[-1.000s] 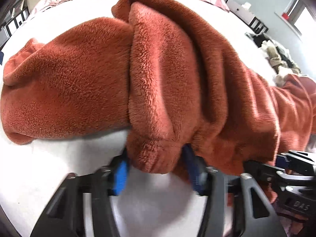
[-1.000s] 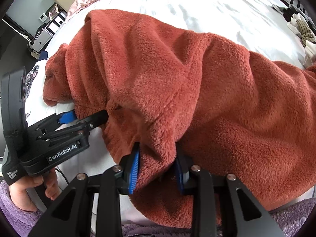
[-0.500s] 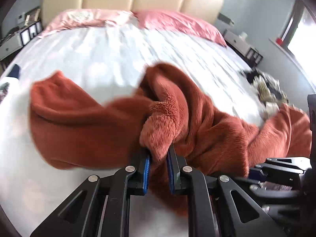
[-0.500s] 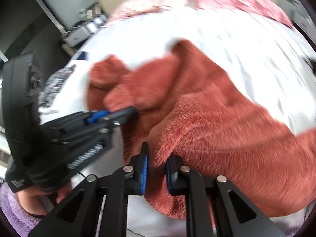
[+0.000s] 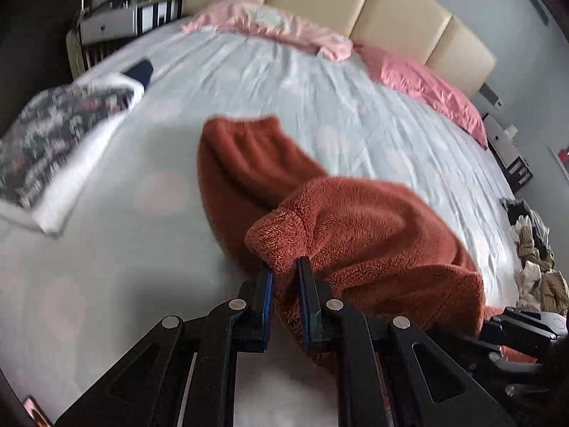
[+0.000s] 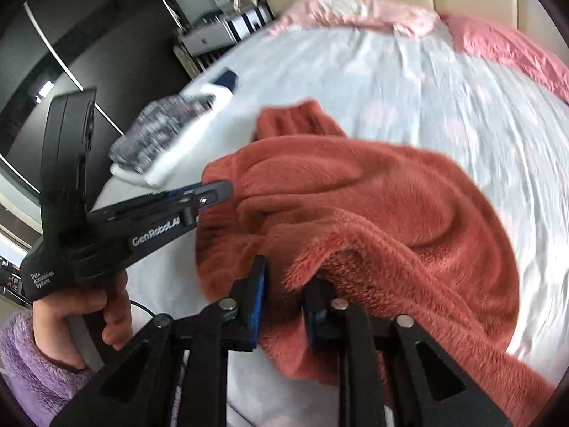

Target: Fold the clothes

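Rust fleece garment [image 5: 373, 235] lies bunched on the bed [image 5: 320, 82], near edge lifted off the sheet by both tools. Left hand-held gripper [image 5: 284, 277] is pinching a thick fleece cuff or hem corner, jaws nearly together on it. Right hand-held gripper [image 6: 282, 291] has fleece between its jaws and has just been opening a bit; the pads look in contact with the cloth, so you're likely holding, but loosely. Squeeze the right one firmer before you pull.

Step reads as lifting the near edge to spread or carry it over for a fold. Keep both grips level and pull them apart so the edge goes taut. The far part [image 5: 245, 149] is heaped, so lift high enough to let it drop flat. Stay away from the folded patterned cloth [image 5: 53, 142] on the left. Fleece is bulky and slippery; go steady, no jerking.
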A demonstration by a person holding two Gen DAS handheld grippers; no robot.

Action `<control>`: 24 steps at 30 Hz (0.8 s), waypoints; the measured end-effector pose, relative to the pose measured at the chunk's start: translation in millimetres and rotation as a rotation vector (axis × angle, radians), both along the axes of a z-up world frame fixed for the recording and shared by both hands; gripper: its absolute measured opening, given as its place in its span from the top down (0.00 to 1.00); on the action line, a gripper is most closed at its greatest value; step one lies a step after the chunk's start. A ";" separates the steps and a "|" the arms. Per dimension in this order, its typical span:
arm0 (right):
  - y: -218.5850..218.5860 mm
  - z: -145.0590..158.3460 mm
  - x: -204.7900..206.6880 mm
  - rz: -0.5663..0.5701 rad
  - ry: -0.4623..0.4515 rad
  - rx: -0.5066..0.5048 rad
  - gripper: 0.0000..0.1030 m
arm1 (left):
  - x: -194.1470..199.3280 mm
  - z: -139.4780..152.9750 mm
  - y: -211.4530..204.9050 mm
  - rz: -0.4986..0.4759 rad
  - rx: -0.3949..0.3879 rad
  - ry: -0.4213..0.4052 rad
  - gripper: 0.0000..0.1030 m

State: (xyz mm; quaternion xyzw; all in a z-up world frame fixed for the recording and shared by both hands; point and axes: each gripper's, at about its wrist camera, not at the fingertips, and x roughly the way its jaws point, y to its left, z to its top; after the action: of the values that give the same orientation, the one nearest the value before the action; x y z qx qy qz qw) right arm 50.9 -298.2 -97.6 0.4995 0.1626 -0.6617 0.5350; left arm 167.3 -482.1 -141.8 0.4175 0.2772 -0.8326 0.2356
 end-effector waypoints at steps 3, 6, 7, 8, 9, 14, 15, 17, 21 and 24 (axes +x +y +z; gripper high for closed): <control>14.3 -7.8 -4.9 -0.002 -0.029 0.016 0.72 | -1.3 -2.0 5.2 -0.012 0.021 0.014 0.87; 46.4 4.8 -10.9 0.004 0.013 0.010 0.62 | -8.0 -6.1 7.1 -0.009 0.037 0.031 0.87; 54.8 10.0 -12.4 0.006 0.032 0.008 0.60 | -9.9 -6.7 7.4 -0.008 0.039 0.031 0.87; 62.8 14.7 -14.9 0.005 0.050 0.009 0.54 | -9.8 -6.0 6.8 -0.008 0.041 0.032 0.87; 70.2 18.5 -18.8 -0.001 0.069 0.016 0.50 | -11.2 -5.2 7.0 -0.007 0.038 0.034 0.87; 125.2 24.5 -63.2 -0.109 0.124 0.107 0.48 | -18.9 -1.4 11.9 0.004 0.004 0.029 0.87; 131.8 22.8 -73.0 -0.132 0.124 0.122 0.48 | -18.4 -2.3 12.2 0.010 0.000 0.015 0.87; 139.2 17.8 -90.9 -0.173 0.132 0.143 0.48 | -18.4 -6.5 12.8 0.018 -0.004 -0.019 0.87; 143.4 1.4 -129.4 -0.219 0.077 0.151 0.48 | -21.6 -18.2 11.9 0.013 0.005 -0.073 0.87; 139.7 -20.2 -155.8 -0.240 0.010 0.148 0.46 | -26.2 -25.1 8.2 0.013 0.022 -0.083 0.85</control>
State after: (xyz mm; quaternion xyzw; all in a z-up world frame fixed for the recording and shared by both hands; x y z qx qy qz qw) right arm -104.9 -158.4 -117.8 0.5503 0.1524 -0.7096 0.4129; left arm 141.2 -473.9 -166.9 0.4525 0.2791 -0.8099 0.2478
